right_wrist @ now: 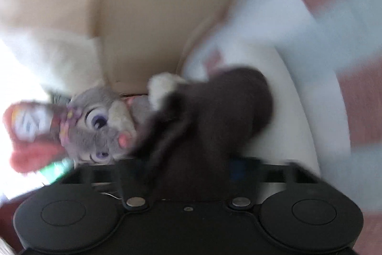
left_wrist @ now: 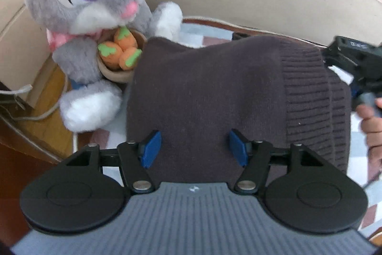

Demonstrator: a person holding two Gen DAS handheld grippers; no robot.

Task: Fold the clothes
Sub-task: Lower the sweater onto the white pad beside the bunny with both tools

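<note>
A: Left gripper (left_wrist: pixel 195 147) is over the sweater (left_wrist: pixel 214 92), pointing steeply down at it. Blue pads (left_wrist: pixel 151 148) stand well apart, and I see nothing pinched between them; the knit lies below the gap.

B: And the sweater itself?

A: Dark brown knit, folded into a thick block on the checked blanket (left_wrist: pixel 358 142). Its ribbed hem (left_wrist: pixel 310 97) is on the side away from the plush rabbit (left_wrist: pixel 93 23).

B: How close is the rabbit?

A: Just beside the sweater. Its white paw (left_wrist: pixel 168 16) sits at the sweater's far corner, and its bowl of carrots (left_wrist: pixel 119 54) is right at the sweater's edge. I can't say whether they touch.

B: What about the right gripper?

A: From the left camera it's a black shape (left_wrist: pixel 353 63) past the hem side of the sweater, with a hand (left_wrist: pixel 372 128) near it. Its own view is badly smeared.

B: Is it holding anything?

A: Dark cloth fills the space between the jaws of the right gripper (right_wrist: pixel 188 171), and a bunch of the sweater (right_wrist: pixel 214 116) rises beyond it. One blue pad (right_wrist: pixel 236 170) shows at the cloth's edge. Whether the pads press on the cloth I can't tell through the blur.

B: And the rabbit from there?

A: Its head (right_wrist: pixel 100 128) lies sideways next to the sweater, with something red (right_wrist: pixel 31 128) beyond it.
</note>
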